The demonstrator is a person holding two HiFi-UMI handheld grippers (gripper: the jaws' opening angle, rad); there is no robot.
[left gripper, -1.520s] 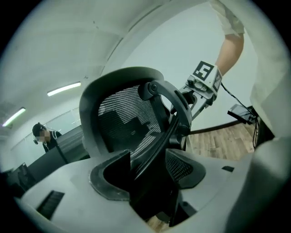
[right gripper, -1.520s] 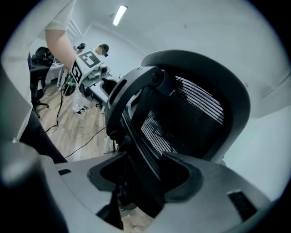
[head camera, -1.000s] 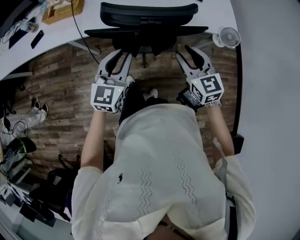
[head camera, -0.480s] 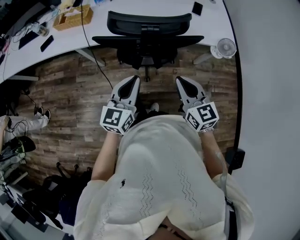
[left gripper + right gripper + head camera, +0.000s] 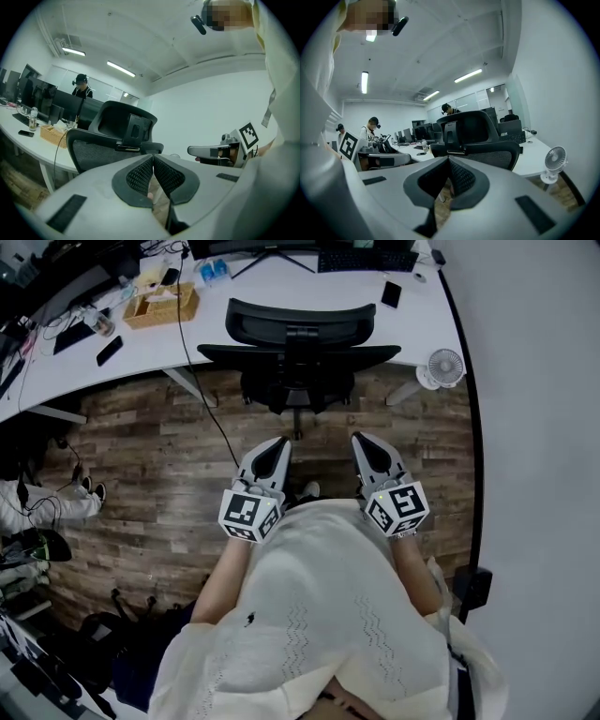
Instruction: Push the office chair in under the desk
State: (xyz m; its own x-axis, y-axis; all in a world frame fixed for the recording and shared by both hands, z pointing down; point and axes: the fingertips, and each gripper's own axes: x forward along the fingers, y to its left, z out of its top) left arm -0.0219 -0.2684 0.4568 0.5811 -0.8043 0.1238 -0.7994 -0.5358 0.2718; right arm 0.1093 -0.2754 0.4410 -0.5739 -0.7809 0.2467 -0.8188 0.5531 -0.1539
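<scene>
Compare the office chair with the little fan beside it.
The office chair is black; the fan is white. The office chair is far larger than the fan. The fan stands right of the office chair, by the desk's end. Both are at the desk's near edge.

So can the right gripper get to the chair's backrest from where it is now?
Probably yes, with a step forward: only bare wood floor lies between the right gripper and the office chair backrest. Its jaws are shut and empty.
</scene>
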